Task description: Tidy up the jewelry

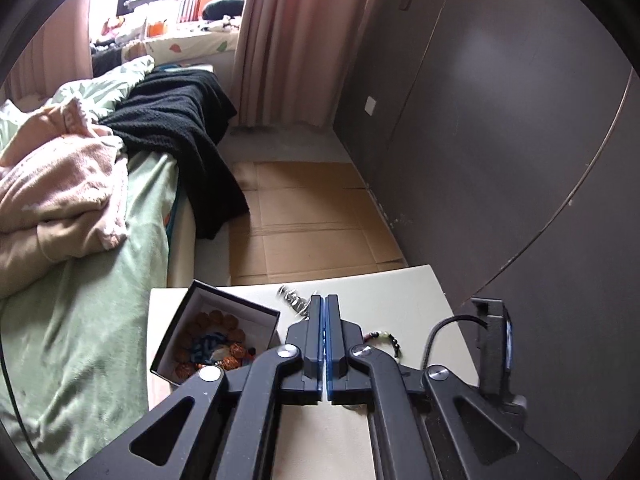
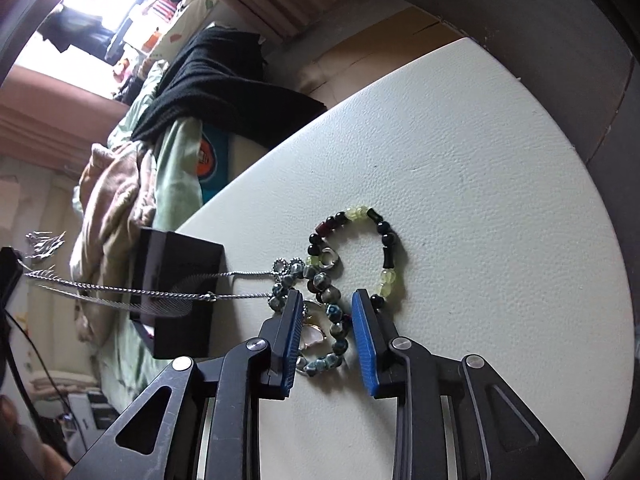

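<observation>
1. While the left gripper [image 1: 324, 344] has its jaws pressed together, a thin silver chain [image 1: 294, 300] shows blurred just past their tips; whether they pinch it cannot be told.
2. Left of those jaws sits an open black box [image 1: 192, 320] holding brown beads [image 1: 224, 320].
3. The right gripper [image 2: 326, 320] has its jaws set moderately apart, low over the worktop [image 2: 480, 160].
4. Between them lies a grey-green bead bracelet [image 2: 332, 332].
5. Just beyond their tips rests a black-and-yellow bead bracelet [image 2: 386, 240].
6. The chain [image 2: 160, 290] stretches left, across the box [image 2: 180, 272].
</observation>
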